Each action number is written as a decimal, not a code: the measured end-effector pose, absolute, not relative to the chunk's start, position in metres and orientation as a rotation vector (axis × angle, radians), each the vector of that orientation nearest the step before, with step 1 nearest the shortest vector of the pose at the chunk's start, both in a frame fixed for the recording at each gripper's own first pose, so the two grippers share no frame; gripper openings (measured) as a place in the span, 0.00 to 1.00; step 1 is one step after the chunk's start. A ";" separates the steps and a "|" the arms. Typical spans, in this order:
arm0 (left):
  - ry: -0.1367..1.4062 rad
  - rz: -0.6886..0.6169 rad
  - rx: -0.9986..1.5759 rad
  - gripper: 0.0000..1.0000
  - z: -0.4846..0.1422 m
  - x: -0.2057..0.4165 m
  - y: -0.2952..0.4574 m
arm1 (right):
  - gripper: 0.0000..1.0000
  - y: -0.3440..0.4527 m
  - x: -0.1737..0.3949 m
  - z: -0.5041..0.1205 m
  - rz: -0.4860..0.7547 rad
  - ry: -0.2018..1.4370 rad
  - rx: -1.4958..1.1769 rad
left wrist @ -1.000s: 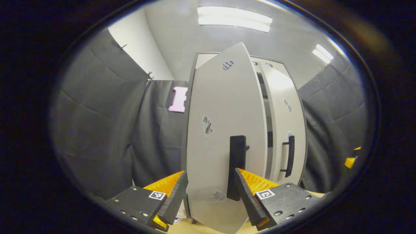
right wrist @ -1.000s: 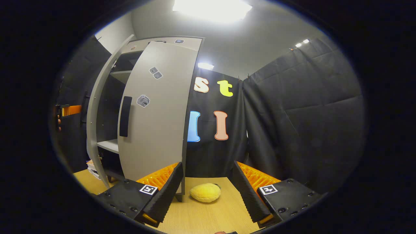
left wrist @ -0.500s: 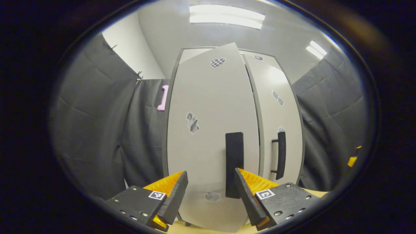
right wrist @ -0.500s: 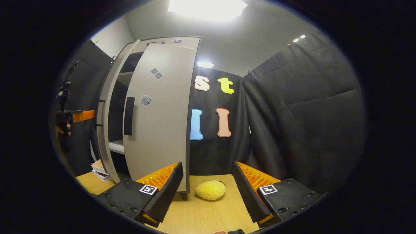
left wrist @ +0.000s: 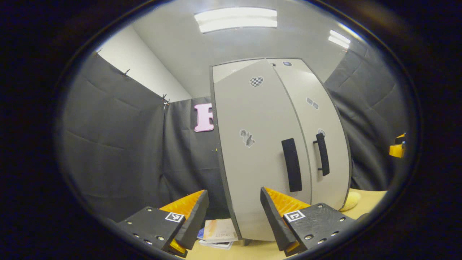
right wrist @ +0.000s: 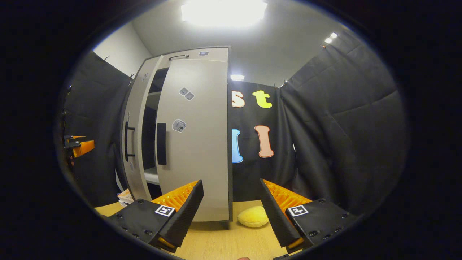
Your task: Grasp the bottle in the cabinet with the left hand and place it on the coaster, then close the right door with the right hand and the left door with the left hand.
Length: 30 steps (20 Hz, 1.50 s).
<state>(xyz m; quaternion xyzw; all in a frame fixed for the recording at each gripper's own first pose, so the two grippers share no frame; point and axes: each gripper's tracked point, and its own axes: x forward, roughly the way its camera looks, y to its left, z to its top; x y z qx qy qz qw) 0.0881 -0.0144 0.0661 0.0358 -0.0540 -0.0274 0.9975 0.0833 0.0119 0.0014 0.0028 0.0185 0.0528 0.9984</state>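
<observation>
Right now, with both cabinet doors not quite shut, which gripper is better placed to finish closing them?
Left. The left gripper faces the grey left cabinet door close up. In the right gripper view a dark gap remains between that door and the grey right door.

No legible text: stickers on the cabinet doors (left wrist: 263, 144) and square markers on the grippers stay unreadable.

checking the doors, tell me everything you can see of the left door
The left door is a tall, flat, pale grey panel, laminate by the look, with a dark edge. A black bar handle stands upright near its free edge, and small stickers mark its face. In the right gripper view it stands ajar, a dark gap between it and the right door. Neither claw touches it.
</observation>
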 end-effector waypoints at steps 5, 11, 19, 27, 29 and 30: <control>-0.072 -0.005 0.081 0.91 0.040 0.049 0.021 | 0.98 0.027 0.075 0.005 0.140 0.013 -0.018; -0.034 0.031 0.056 0.84 0.006 0.017 0.042 | 0.98 0.033 0.061 0.003 0.146 0.001 -0.014; -0.024 0.044 0.077 0.84 -0.006 0.015 0.044 | 0.98 0.039 0.049 -0.001 0.140 0.011 0.020; -0.022 0.057 0.057 0.85 -0.012 0.013 0.045 | 0.97 0.042 0.045 0.003 0.139 0.002 0.010; -0.021 0.062 0.066 0.84 -0.014 0.012 0.047 | 0.98 0.042 0.046 0.004 0.137 0.001 0.011; -0.020 0.064 0.067 0.84 -0.015 0.011 0.047 | 0.98 0.042 0.047 0.004 0.136 0.002 0.012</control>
